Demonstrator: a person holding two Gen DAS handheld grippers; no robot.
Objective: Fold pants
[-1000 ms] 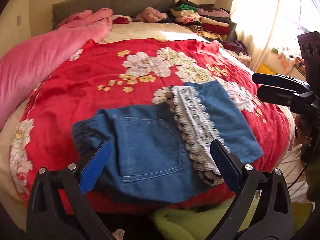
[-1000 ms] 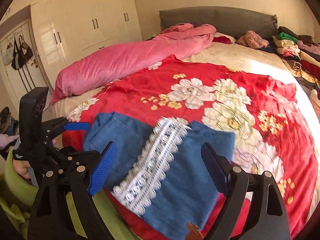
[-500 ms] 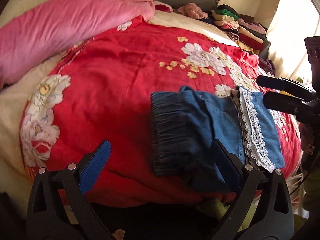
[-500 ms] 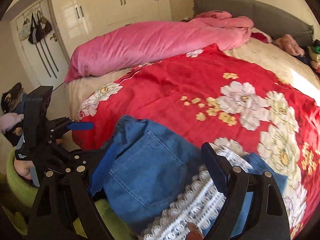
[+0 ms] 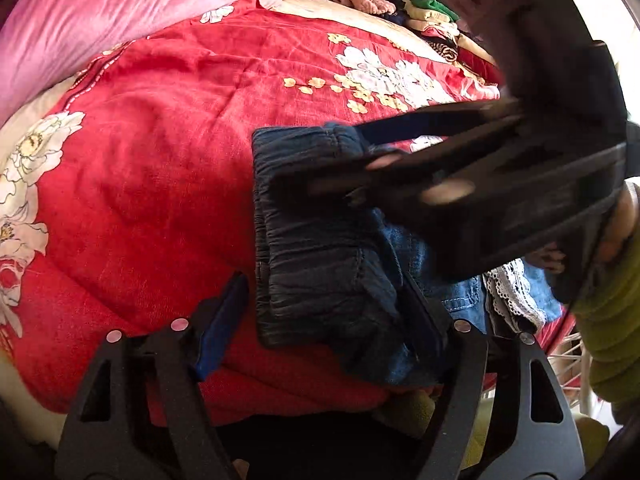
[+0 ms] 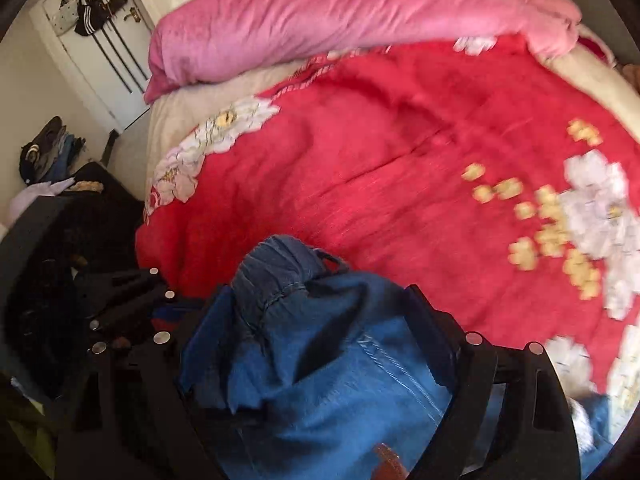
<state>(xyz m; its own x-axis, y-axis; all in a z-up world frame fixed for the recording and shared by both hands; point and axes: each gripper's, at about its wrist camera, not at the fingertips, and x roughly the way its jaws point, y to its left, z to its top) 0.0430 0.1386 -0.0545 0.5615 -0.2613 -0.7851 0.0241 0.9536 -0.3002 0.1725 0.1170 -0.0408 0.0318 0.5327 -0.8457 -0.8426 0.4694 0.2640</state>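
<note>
Found pants (image 5: 320,240) lower centre on red bedspread (image 5: 140,200); left gripper (image 5: 320,320) fingers closing around waistband, right gripper (image 6: 320,340) fingers apart astride denim; best pinched at both corners evenly

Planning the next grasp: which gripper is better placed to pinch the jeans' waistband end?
Left, probably. The left gripper already straddles the jeans at the waistband corner, jaws closing. The right gripper stands wide over the same end.

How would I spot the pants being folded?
Find the big red floral bedspread covering the bed. At its near edge lies a blue denim bundle, the pants. White lace trim and a dark gathered waistband set them apart from the pink quilt.
</note>
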